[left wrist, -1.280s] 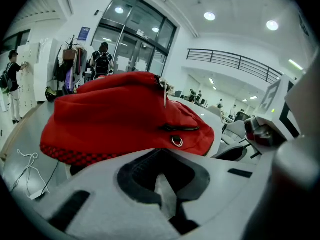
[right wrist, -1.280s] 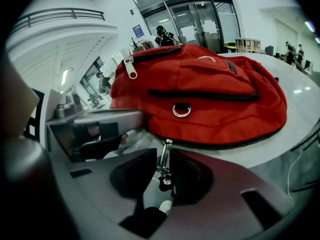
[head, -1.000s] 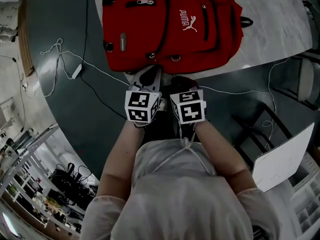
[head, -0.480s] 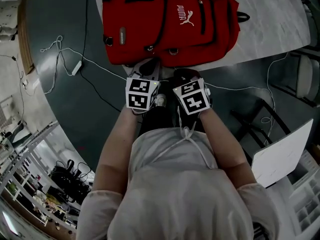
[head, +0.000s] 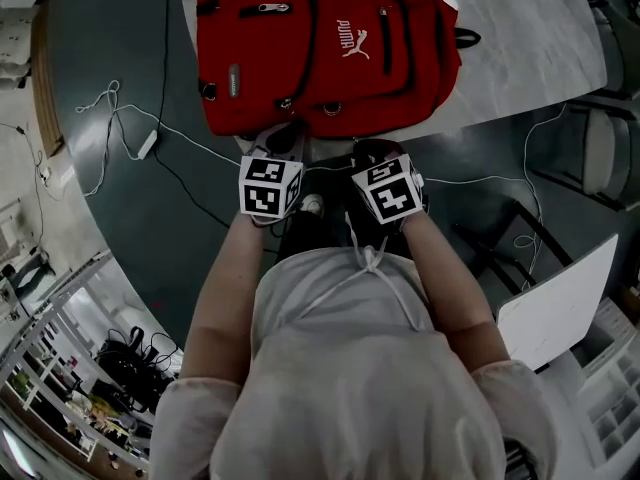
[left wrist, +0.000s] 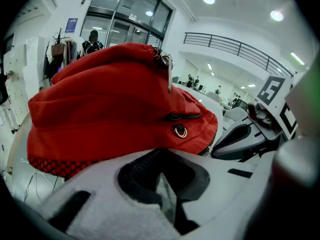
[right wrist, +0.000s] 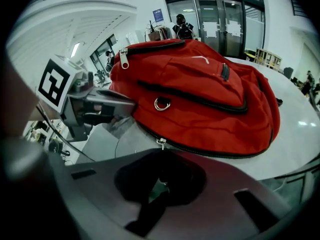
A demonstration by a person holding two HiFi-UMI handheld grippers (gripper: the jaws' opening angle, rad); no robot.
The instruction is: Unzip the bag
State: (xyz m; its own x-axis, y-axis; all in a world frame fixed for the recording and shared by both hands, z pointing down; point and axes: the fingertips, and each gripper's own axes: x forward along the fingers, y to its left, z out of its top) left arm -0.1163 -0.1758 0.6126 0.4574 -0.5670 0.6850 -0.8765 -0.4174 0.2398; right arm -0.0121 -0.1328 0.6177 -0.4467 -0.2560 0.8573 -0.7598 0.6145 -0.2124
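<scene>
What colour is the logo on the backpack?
White logo on the red backpack; clearest in the head view.

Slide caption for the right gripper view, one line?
Right gripper, jaws together and empty, facing the red backpack on the pale table, zipper pull just ahead.

Left gripper (head: 281, 148) and right gripper (head: 378, 158) advance toward near edge of backpack (head: 320, 48); gap between grippers widens.

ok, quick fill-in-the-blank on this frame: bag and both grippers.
1. The backpack is ___ in colour.
2. It lies ___ the pale marbled table.
3. The left gripper and right gripper both have jaws ___, holding nothing.
4. The nearest zipper pull hangs just beyond the ___ gripper's jaws.
Missing: red; on; shut; right.
</scene>
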